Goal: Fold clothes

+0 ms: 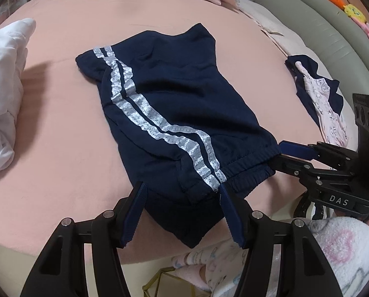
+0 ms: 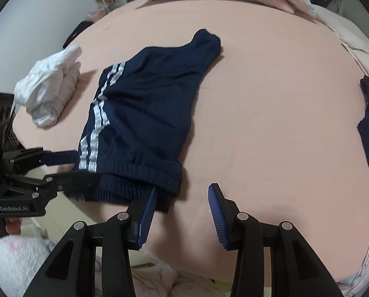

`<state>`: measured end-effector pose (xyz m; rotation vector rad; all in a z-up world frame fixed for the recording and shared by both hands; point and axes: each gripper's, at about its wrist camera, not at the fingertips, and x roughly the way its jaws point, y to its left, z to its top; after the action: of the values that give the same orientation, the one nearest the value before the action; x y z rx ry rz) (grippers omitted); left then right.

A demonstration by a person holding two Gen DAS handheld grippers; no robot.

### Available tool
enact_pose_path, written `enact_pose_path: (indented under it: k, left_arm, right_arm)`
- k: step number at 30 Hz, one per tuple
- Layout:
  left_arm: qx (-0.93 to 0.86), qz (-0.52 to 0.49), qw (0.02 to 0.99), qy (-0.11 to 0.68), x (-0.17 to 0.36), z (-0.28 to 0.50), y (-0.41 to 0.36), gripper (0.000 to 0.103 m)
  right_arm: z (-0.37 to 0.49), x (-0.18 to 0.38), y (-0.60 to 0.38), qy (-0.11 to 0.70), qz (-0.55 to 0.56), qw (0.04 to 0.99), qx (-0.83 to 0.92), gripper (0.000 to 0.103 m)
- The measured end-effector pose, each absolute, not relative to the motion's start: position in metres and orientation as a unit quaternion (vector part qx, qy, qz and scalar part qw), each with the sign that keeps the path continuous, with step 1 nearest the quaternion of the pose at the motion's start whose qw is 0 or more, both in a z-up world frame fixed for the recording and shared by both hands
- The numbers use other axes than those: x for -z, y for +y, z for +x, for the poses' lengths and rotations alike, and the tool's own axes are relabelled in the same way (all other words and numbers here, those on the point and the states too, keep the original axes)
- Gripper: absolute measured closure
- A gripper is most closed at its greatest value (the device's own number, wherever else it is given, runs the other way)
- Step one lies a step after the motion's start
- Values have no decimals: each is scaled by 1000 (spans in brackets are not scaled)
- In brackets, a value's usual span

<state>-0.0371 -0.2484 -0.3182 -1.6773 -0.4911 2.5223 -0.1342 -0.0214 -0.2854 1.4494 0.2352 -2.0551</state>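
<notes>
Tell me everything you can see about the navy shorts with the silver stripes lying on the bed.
The navy shorts lie folded on the pink bedsheet, in smooth dark sporty fabric with two shiny silver stripes along one side and a gathered elastic waistband nearest the cameras. The left gripper, open, straddles the waistband's striped corner; the right gripper, also open, reaches the other waistband corner, one finger touching it. The shorts look slightly rumpled.

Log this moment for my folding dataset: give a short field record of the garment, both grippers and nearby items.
garment: navy track pants with silver side stripes, folded on the pink bed sheet
left gripper: open, fingers either side of the elastic waistband
right gripper: open, left finger at the waistband corner
nearby: white garment bundled left of the pants; pink printed clothing on the right
</notes>
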Motion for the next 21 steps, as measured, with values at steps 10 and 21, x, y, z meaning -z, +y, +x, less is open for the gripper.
enact_pose_path:
  k: [10, 21]
  left_arm:
    - [-840, -522, 23, -145, 318, -43, -242, 46]
    - [-845, -515, 29, -138, 320, -46, -237, 74]
  right_arm:
    - [-143, 293, -44, 126, 544, 305, 772, 61]
    - [-141, 291, -57, 159, 525, 322, 771, 84]
